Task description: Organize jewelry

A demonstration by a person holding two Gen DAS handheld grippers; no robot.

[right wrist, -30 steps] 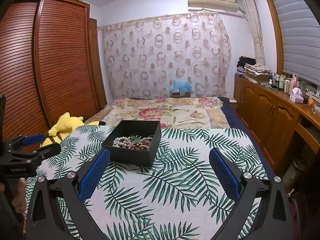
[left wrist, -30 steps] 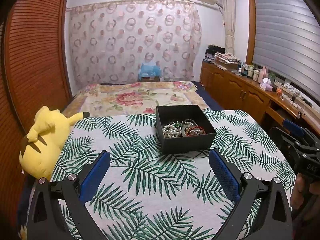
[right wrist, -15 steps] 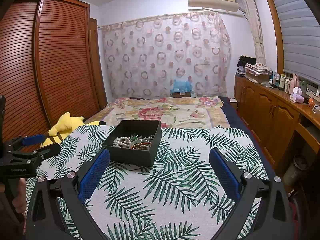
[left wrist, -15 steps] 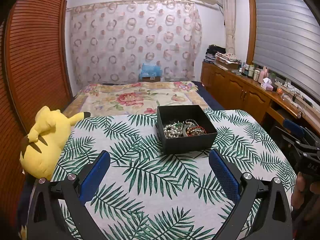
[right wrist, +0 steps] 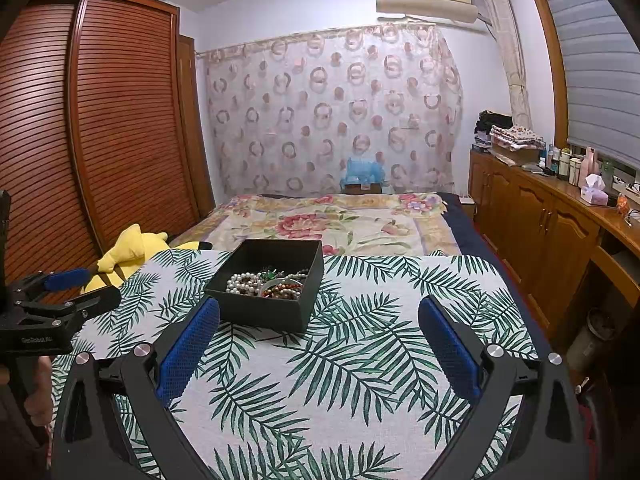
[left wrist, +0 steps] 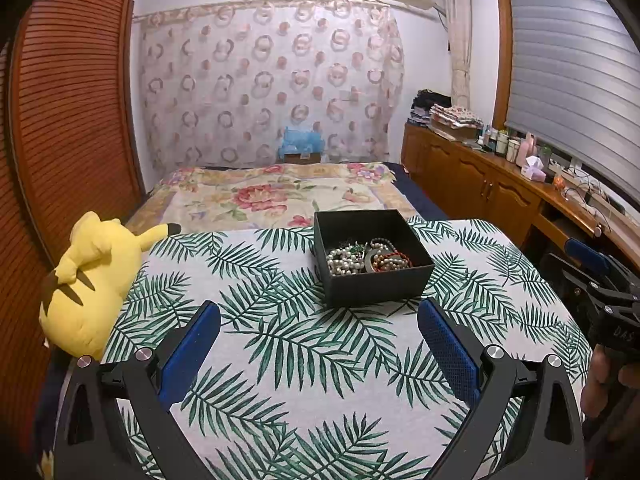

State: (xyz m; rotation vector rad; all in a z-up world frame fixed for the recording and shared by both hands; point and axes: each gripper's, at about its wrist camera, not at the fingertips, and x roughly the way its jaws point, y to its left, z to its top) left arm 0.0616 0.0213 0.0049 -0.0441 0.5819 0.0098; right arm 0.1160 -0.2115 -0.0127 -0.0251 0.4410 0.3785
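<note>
Here, black box (left wrist: 372,256) sits on bench (left wrist: 280,360) under palm-leaf cloth, holding tangled jewelry (left wrist: 366,258): pearl strands, red beads. Left gripper (left wrist: 318,332) jaws spread wide, empty, just short of box. Right gripper (right wrist: 318,334) jaws likewise wide apart, empty, box ahead-left. Yellow plush (left wrist: 86,276) at bench's left edge.

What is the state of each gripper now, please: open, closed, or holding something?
Left gripper: open, holding nothing, short of the black jewelry box.
Right gripper: open, holding nothing.
</note>
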